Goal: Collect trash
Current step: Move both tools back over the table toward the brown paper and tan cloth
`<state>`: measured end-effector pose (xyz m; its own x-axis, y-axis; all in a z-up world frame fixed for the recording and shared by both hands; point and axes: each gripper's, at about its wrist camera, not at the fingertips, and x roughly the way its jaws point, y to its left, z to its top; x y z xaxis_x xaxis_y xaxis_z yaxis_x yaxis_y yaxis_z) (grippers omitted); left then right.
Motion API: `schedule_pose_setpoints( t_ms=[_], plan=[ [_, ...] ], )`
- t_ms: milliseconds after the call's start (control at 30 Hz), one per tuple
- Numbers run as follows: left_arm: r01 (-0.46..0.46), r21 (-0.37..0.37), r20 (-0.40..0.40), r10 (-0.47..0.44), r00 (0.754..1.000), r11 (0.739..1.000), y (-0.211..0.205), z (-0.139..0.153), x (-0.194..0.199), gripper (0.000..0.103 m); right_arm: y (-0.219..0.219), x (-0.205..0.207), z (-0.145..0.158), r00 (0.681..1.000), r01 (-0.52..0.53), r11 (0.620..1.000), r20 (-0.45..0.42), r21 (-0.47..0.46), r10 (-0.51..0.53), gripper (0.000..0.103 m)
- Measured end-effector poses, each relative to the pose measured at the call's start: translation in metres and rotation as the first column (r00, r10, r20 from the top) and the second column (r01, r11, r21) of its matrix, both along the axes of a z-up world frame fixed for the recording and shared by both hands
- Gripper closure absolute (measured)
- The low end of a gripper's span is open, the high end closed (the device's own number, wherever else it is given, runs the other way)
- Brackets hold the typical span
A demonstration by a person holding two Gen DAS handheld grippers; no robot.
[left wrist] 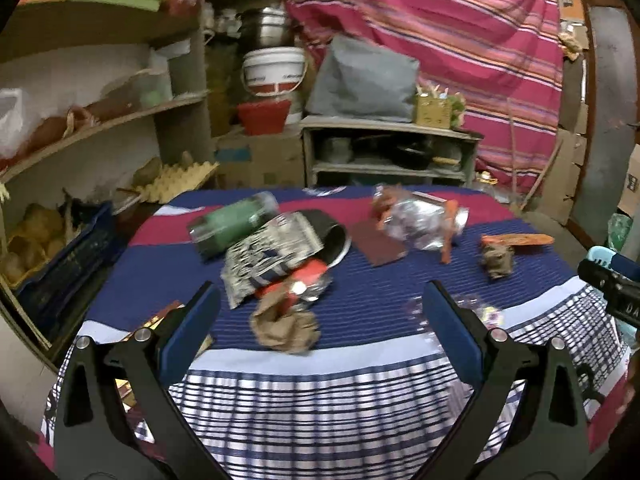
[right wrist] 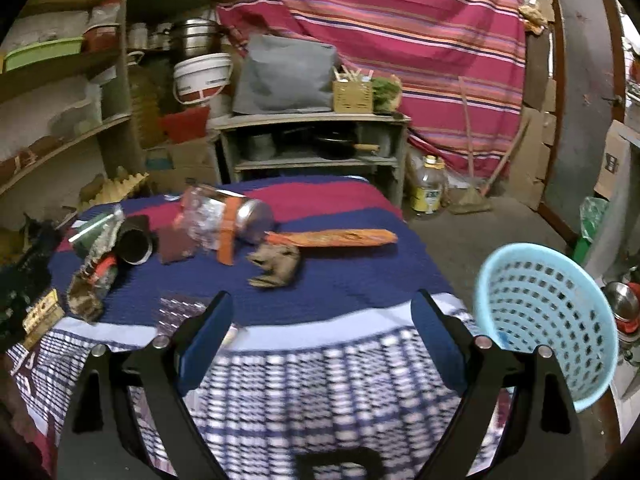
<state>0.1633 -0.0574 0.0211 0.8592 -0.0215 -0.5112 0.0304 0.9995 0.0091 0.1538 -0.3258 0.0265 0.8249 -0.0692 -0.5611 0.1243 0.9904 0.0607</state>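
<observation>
Trash lies on a table under a blue, red and checked cloth point(left wrist: 360, 304). In the left wrist view: a crumpled brown paper ball point(left wrist: 286, 330), a red and silver wrapper point(left wrist: 304, 280), a black-and-white packet point(left wrist: 268, 256), a green bottle point(left wrist: 236, 220), a dark can point(left wrist: 332, 240), a crushed clear bottle with an orange label point(left wrist: 420, 216), an orange wrapper point(left wrist: 516, 240) and a second brown paper wad point(left wrist: 496, 262). My left gripper point(left wrist: 324, 312) is open and empty, just before the paper ball. My right gripper point(right wrist: 322, 320) is open and empty at the table's near edge, short of the brown wad point(right wrist: 276, 266) and orange wrapper point(right wrist: 332, 238).
A light blue perforated basket point(right wrist: 548, 320) hangs off the table's right side. Shelves with clutter point(left wrist: 100, 128) stand at the left, a low shelf unit point(left wrist: 388, 152) behind the table, a striped pink curtain point(right wrist: 400, 40) at the back. A plastic jug point(right wrist: 428, 190) stands on the floor.
</observation>
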Motion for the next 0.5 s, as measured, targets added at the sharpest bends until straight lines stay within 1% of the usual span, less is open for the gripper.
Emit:
schedule_pose_setpoints(
  t_ms=[167, 267, 400, 500],
  plan=[
    [-0.031, 0.000, -0.017, 0.031, 0.999, 1.000, 0.026, -0.009, 0.006, 0.006, 0.024, 0.024, -0.004, 1.000, -0.027, 1.000, -0.003, -0.016, 0.027, 0.015],
    [-0.042, -0.020, -0.040, 0.041, 0.998, 0.999, 0.038, -0.016, 0.013, 0.006, 0.028, 0.038, -0.008, 1.000, -0.028, 0.999, -0.013, -0.015, 0.028, 0.015],
    [-0.041, -0.059, -0.078, 0.036, 0.996, 0.997, 0.043, -0.028, 0.025, 0.006, 0.028, 0.054, -0.017, 0.999, -0.021, 1.000, -0.029, -0.018, 0.020, 0.015],
    [-0.037, -0.054, -0.105, 0.031, 0.994, 0.998, 0.040, -0.040, 0.039, 0.006, 0.024, 0.059, -0.027, 1.000, 0.000, 0.999, -0.030, -0.043, -0.001, 0.015]
  ],
)
